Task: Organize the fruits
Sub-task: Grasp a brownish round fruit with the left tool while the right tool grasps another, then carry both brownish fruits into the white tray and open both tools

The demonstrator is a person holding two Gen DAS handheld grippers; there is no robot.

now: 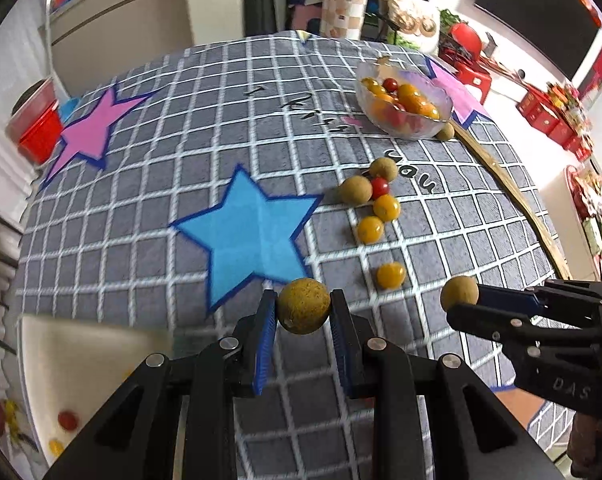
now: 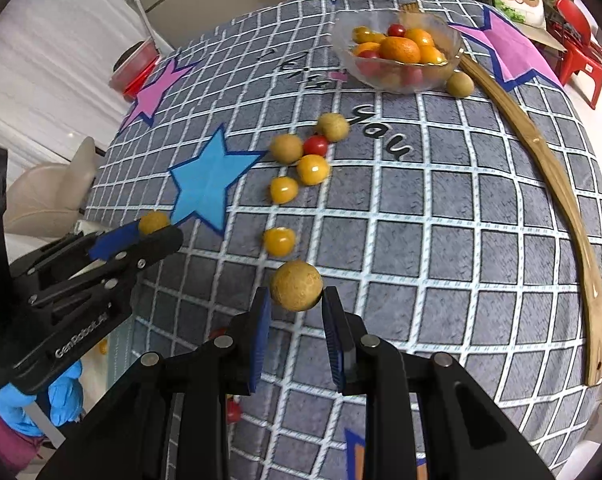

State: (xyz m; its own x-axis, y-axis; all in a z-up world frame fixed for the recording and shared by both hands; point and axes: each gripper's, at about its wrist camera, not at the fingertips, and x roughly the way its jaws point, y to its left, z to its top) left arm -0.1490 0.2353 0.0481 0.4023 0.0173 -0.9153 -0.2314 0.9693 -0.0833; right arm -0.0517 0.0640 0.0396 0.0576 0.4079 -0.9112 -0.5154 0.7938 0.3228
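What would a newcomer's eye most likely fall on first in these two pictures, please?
Probably the two brown longans, one pinched in the left gripper and one in the right gripper, both above the star-patterned grid cloth. Next, the glass bowl of tomatoes at the far side, with loose fruit scattered before it.

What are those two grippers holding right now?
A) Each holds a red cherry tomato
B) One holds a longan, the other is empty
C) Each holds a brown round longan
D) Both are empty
C: the left gripper pinches one longan between its blue pads, and the right gripper pinches another longan the same way.
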